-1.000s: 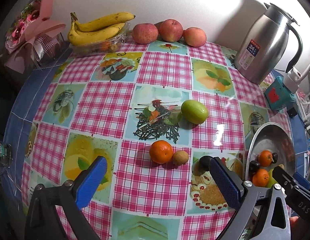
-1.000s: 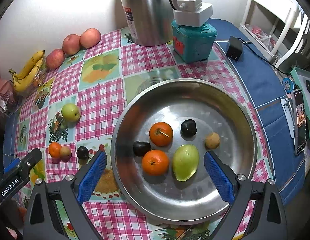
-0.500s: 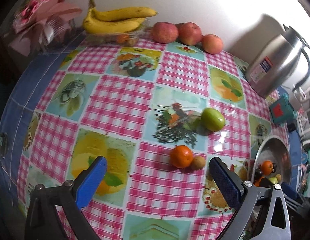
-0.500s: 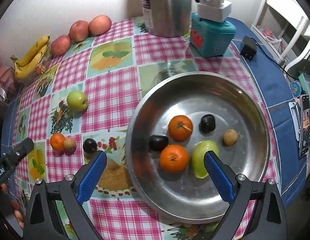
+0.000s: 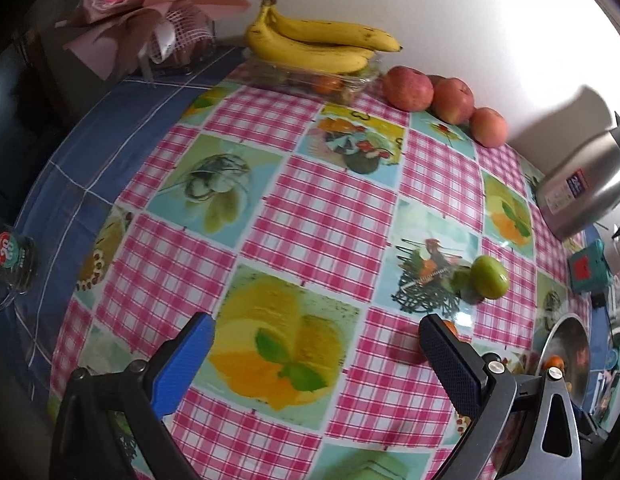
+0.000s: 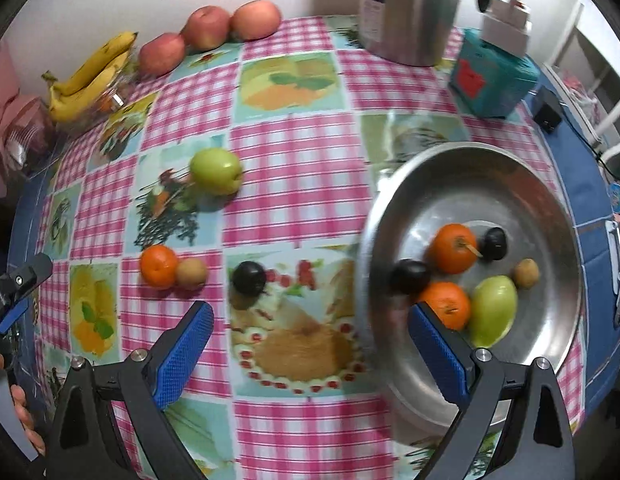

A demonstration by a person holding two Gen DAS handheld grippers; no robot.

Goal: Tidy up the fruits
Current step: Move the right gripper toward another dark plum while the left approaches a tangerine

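Right wrist view shows four fruits loose on the counter (image 6: 294,208), namely a green apple (image 6: 216,171), an orange (image 6: 159,266) touching a small brown fruit (image 6: 191,273), and a dark plum (image 6: 249,278) nearest the metal pan (image 6: 550,216), which already holds six fruits. Both the right gripper (image 6: 306,344) and left gripper (image 5: 316,360) have fingers apart and empty. Judged round, smooth, light and prone to roll or bruise, each fruit is best taken across its widest middle with moderate squeeze.

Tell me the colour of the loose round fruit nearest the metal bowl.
Dark purple-black plum, just left of the bowl; clearest in the right wrist view.
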